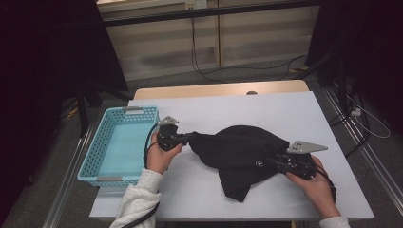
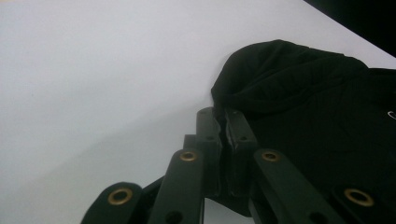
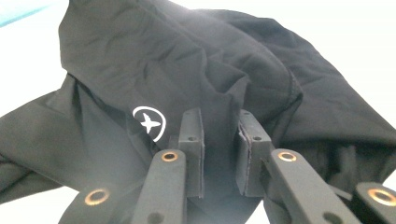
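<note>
Blue basket (image 1: pixel 107 142) sits at the far left of the bench (image 1: pixel 285 109), nothing in it as far as the high view shows, bare floor and walls. Just right of it, the left gripper (image 1: pixel 190 137) is clamped tight on the left corner of the black garment (image 1: pixel 247 152); in the left gripper view the left gripper (image 2: pixel 223 114) has its jaws pressed together with cloth edge pinched between them. The garment lies rumpled in the middle of the bench, flat on the surface, one flap hanging toward the near edge, a small white round logo (image 3: pixel 149 122) on it. At the right, the right gripper (image 1: pixel 273 156) is pushed into the cloth's right side; in the right gripper view the right gripper (image 3: pixel 220 122) has a fold bunched up between the jaws with a gap left, so pads likely not biting yet, counts as not gripped. Step looks like getting a two-point hold on the garment, probably to fold it or lift it into the basket. Next move needs the right jaws to finish closing on the fold, then both hands lifting together and carrying leftward, keeping the loose flap from dragging or catching the basket rim.
</note>
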Motion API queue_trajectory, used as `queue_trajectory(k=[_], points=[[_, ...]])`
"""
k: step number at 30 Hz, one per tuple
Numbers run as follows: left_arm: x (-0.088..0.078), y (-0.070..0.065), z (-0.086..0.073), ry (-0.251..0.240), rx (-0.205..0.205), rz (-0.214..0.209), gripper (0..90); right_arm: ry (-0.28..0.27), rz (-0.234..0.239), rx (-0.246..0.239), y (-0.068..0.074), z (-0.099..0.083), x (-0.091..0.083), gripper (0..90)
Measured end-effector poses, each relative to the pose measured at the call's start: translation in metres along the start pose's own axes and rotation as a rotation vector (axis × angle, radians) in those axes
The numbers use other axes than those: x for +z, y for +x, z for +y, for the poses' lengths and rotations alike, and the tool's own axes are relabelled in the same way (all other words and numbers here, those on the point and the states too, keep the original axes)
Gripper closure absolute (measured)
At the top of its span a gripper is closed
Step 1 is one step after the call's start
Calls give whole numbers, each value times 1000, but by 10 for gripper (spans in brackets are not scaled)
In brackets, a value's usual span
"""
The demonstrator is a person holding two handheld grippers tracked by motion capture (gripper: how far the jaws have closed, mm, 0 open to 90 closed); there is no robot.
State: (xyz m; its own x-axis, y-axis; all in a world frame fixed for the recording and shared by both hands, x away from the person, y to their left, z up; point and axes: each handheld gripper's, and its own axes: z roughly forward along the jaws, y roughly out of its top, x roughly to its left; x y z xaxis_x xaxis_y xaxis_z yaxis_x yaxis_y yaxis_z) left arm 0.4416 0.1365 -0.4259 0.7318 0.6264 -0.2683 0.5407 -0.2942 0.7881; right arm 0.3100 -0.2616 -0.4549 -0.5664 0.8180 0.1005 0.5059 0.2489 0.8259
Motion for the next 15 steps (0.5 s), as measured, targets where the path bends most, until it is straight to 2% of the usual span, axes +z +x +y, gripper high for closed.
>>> queue_trajectory(k=[5, 7, 10, 15], points=[[1, 0, 0, 11, 3, -1, 854, 13, -9, 23, 1, -1, 2, 765], [1, -1, 0, 12, 3, -3, 853, 23, -31, 37, 1, -1, 1, 794], [2, -1, 0, 12, 5, -6, 851, 14, -31, 45, 0, 0, -1, 833], [4, -2, -1, 19, 12, -10, 836, 3, -29, 69, -2, 2, -6, 848]])
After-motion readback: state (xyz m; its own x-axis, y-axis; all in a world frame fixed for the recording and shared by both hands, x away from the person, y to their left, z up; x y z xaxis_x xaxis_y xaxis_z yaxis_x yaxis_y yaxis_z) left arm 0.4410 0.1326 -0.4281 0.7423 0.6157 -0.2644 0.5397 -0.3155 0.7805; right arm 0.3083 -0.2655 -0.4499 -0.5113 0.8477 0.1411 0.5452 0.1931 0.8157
